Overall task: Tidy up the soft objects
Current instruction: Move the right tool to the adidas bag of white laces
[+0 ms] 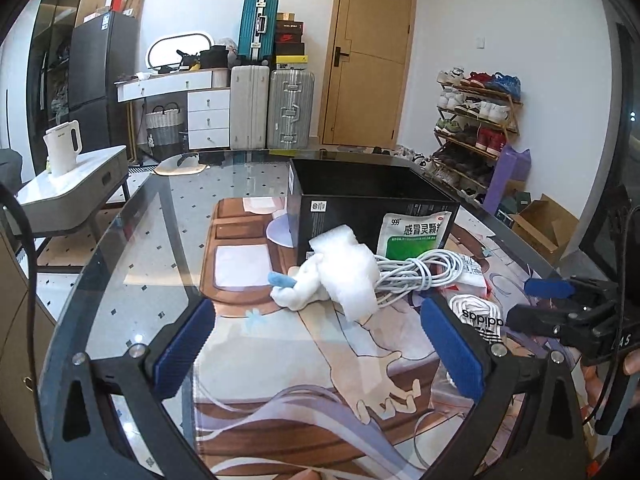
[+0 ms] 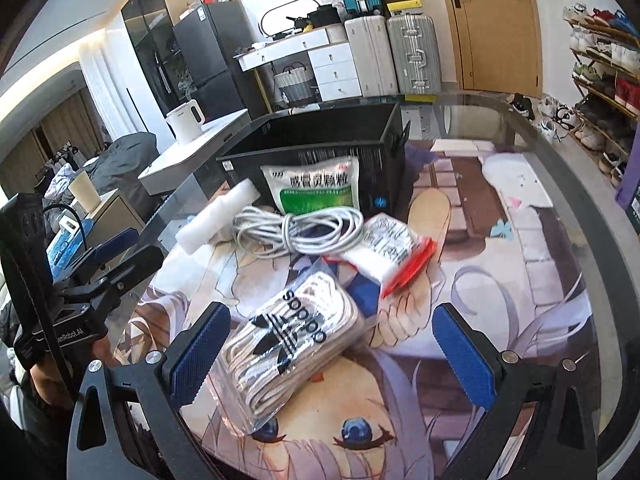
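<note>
A black open box (image 1: 360,204) (image 2: 320,140) stands on the glass table. A green-and-white medicine pouch (image 1: 414,234) (image 2: 316,186) leans on its front. Before it lie a white foam piece (image 1: 348,264) (image 2: 218,216), a white plush toy (image 1: 298,288) with a blue part, a coiled white cable (image 1: 420,274) (image 2: 300,226), a red-edged packet (image 2: 390,252) and bagged white socks (image 1: 482,316) (image 2: 296,340). My left gripper (image 1: 320,348) is open, short of the plush and foam. My right gripper (image 2: 332,352) is open, with the sock bag between its fingers.
A printed cartoon mat (image 1: 280,380) (image 2: 500,280) covers the table's middle. The round glass edge (image 1: 132,216) curves at left. Beyond stand a side table with a white kettle (image 1: 62,148), suitcases (image 1: 290,110), a door and a shoe rack (image 1: 476,128).
</note>
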Available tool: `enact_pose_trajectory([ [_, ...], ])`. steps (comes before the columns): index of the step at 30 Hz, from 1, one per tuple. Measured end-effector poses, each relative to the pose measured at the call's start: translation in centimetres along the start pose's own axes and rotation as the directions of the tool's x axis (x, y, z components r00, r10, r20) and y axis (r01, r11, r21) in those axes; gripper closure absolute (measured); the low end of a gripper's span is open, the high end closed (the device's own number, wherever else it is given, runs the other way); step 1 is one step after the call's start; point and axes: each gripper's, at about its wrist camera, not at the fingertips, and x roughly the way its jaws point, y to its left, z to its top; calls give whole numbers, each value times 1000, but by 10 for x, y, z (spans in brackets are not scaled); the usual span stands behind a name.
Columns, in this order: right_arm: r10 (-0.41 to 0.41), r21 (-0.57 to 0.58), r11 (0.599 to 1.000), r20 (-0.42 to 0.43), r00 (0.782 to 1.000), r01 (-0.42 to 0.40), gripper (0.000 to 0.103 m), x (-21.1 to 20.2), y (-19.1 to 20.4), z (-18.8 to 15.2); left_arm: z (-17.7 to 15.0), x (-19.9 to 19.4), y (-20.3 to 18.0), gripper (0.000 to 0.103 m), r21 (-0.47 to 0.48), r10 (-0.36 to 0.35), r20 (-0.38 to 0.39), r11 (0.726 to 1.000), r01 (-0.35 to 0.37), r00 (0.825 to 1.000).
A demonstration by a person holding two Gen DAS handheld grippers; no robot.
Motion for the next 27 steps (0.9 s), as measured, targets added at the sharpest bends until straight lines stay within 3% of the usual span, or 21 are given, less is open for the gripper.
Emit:
enact_pose_trajectory([
  [18, 30, -38, 999, -109, 994, -34, 1, 26, 15, -20, -10, 6, -2, 0, -1, -47, -28, 999, 47, 999],
  [27, 52, -68, 996, -117, 992, -60, 1, 35, 31, -15, -12, 4, 2, 0, -13, -69, -25, 998, 69, 997],
])
